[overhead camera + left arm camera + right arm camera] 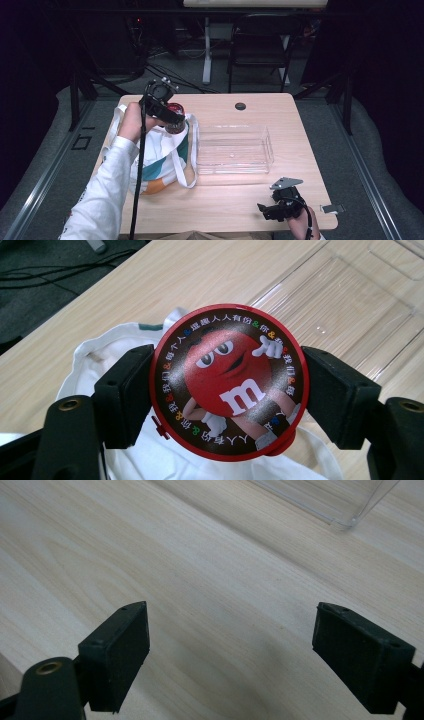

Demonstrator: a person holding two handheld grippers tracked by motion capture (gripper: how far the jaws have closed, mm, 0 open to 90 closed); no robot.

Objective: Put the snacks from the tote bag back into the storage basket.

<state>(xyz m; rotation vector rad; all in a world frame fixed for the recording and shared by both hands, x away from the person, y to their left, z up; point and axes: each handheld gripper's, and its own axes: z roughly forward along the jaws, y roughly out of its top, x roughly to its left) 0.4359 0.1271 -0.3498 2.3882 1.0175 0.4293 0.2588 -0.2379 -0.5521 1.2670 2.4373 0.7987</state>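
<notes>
High view, left gripper: the left gripper [172,117] holds a round red tin with a candy face on its lid [175,116] just above the white cloth bag with green and orange patches [157,160].
High view, tray: the clear plastic tray [234,150] sits on the light wooden tabletop [225,200], just beside the bag, with nothing in it.
High view, right gripper: the right gripper [267,209] rests near the front edge, well apart from the tin.
Left gripper view: the 2 black jaws squeeze the tin [229,381] from both sides. The bag [115,345] is under it and the tray [350,305] is behind it.
Right gripper view: the jaws stand wide apart with only bare tabletop [200,580] between them. 1 tray corner [345,517] peeks in at the top.
Done: I think the tin is out of the bag.
Left to do: it likely goes into the tray next.
</notes>
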